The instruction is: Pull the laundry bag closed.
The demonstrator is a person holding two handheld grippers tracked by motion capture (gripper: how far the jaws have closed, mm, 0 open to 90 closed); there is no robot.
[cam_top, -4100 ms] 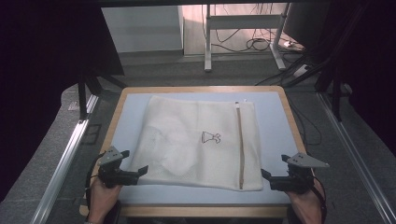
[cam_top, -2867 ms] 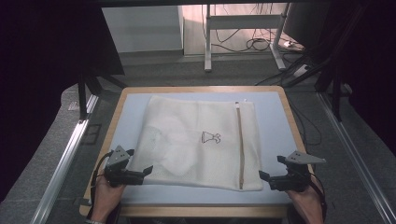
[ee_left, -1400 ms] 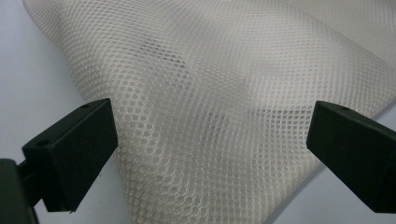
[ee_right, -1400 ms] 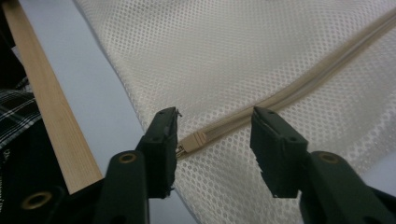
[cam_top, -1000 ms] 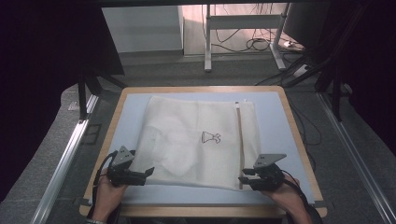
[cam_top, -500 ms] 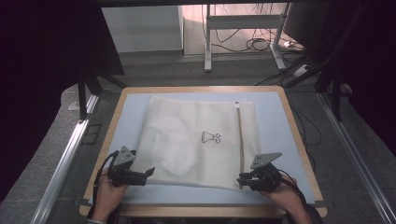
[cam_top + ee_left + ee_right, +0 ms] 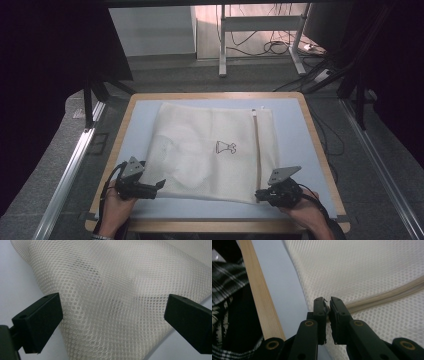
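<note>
A white mesh bag (image 7: pixel 215 150) lies flat on the bench (image 7: pixel 310 135). At the bag's near left corner, the left gripper (image 7: pixel 150 189) holds its jaws wide apart, mesh between them untouched. At its near edge, the right gripper (image 7: pixel 327 305) has just been closing; its own view shows the jaws clenched on the bag's zip (image 7: pixel 387 295).

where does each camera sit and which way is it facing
High view: above the person's side, looking forward and down on the table; both hands, left tool, right tool.
Left gripper view: on the left tool, jaws wide around the mesh bag.
Right gripper view: on the right tool, pinching the bag's zipper.
All share the bag.
</note>
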